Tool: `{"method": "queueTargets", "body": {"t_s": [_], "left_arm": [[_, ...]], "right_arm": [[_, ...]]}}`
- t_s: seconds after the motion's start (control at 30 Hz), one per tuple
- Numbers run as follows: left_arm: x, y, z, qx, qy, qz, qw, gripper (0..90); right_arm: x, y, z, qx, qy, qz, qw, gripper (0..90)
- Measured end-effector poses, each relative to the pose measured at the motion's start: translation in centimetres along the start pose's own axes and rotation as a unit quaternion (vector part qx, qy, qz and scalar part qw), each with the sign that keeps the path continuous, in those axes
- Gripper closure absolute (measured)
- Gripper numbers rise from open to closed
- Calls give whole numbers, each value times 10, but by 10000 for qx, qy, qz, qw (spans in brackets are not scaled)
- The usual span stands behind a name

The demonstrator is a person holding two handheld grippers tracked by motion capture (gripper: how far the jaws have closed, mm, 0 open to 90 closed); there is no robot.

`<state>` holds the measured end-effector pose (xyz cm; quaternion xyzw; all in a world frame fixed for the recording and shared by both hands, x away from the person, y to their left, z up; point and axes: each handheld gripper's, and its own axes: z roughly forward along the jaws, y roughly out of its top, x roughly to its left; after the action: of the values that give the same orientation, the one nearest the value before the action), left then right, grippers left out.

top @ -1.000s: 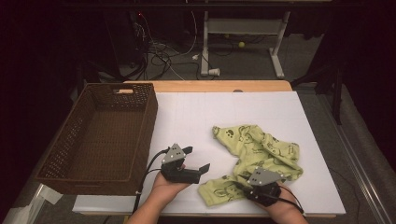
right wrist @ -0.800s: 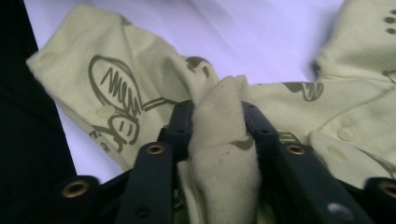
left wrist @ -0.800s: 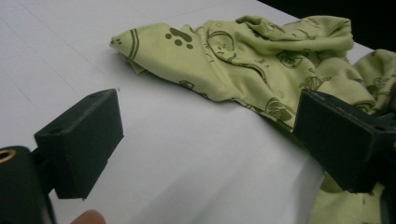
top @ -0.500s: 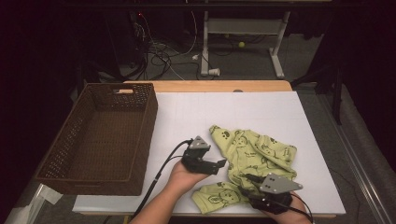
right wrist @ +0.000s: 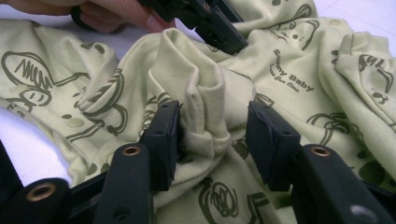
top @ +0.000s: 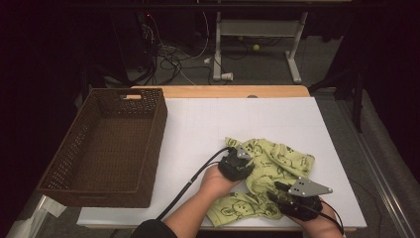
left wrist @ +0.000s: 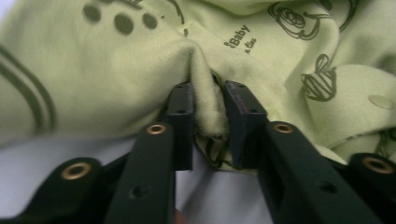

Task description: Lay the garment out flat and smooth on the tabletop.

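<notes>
A pale green baby garment (top: 285, 161) with dark cartoon prints lies crumpled on the white table top (top: 237, 119), right of centre near the front. My left gripper (top: 249, 170) is at the garment's left edge. Its jaws have just been closing, and in the left gripper view (left wrist: 208, 95) they pinch a raised fold of the garment (left wrist: 205, 74). My right gripper (top: 277, 191) is at the garment's front part. Its jaws have just been closing too and straddle a ribbed cuff (right wrist: 198, 88); the left pad touches it, the right pad stands off.
A brown wicker basket (top: 74, 148) with nothing in it stands at the table's left side. A black cable (top: 190, 181) trails from the left gripper toward the front edge. Beyond the table's wooden far edge are floor cables and a desk frame.
My left hand has moved right, from bare table onto the garment's left edge, and its jaws have shut on a fold. My right hand has shifted right along the front.
</notes>
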<state>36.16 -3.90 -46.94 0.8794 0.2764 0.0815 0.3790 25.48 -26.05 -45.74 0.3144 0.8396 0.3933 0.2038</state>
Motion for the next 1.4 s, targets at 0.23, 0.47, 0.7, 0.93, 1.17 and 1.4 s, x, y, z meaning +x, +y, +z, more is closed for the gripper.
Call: {"method": "queueTargets", "body": {"t_s": [0.23,0.47,0.7,0.93,1.17,1.4], "left_arm": [[27,-13,-21,-318,304,-522,9977,753],[63,-41,-50,-555,762,-1029,9902,752],[83,-53,-64,-677,1206,-1314,9816,752],[85,-64,-69,-751,1246,-1580,9767,684],[57,-63,-82,-792,1088,-1255,9829,369],[16,-65,-88,-1060,196,-765,9912,306]], "right_arm": [[0,0,-2,-101,26,26,9999,727],[-2,2,-7,-175,-118,52,9998,779],[-19,-8,-27,-227,-412,287,9985,785],[-36,-35,-50,-203,-493,815,9952,789],[-20,-32,-38,-5,-249,565,9981,783],[-7,-26,-30,47,29,413,9991,779]]}}
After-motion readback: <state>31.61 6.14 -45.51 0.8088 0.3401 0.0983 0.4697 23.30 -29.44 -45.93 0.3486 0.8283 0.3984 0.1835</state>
